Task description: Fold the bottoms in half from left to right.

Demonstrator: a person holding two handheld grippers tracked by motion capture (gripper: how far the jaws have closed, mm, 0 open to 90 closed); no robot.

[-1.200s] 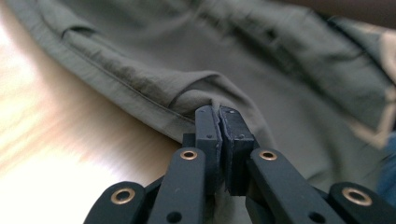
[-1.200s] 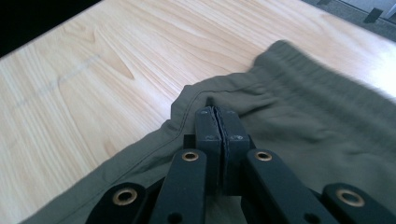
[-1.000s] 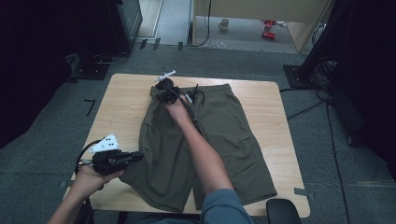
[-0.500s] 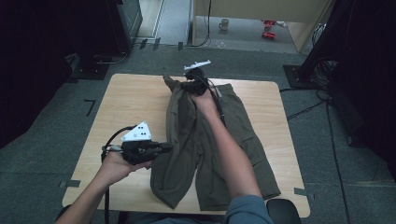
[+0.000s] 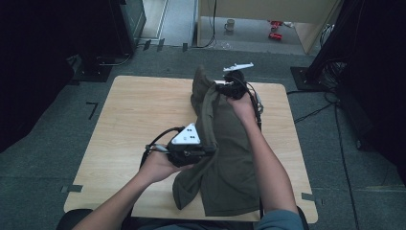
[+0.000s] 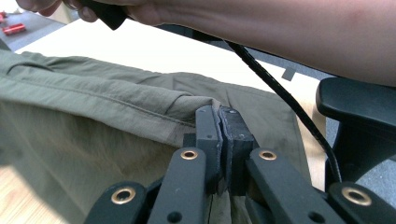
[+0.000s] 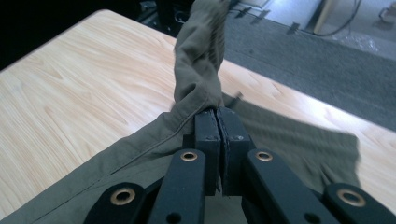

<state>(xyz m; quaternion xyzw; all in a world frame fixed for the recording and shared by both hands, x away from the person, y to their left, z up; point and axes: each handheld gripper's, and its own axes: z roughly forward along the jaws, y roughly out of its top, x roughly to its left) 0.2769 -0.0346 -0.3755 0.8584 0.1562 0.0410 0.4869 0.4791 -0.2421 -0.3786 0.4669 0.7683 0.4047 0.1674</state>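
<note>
Both grippers have carried the left half of the shorts [image 5: 225,158] across to frame centre. The left gripper [image 5: 210,151] and right gripper [image 5: 221,89] each pinch the lifted edge, so the fold in half looks nearly ready to lay down.

Both tongs, left [image 5: 207,152] and right [image 5: 221,88], pinch olive shorts [image 5: 225,158] above the table [image 5: 129,115].
</note>
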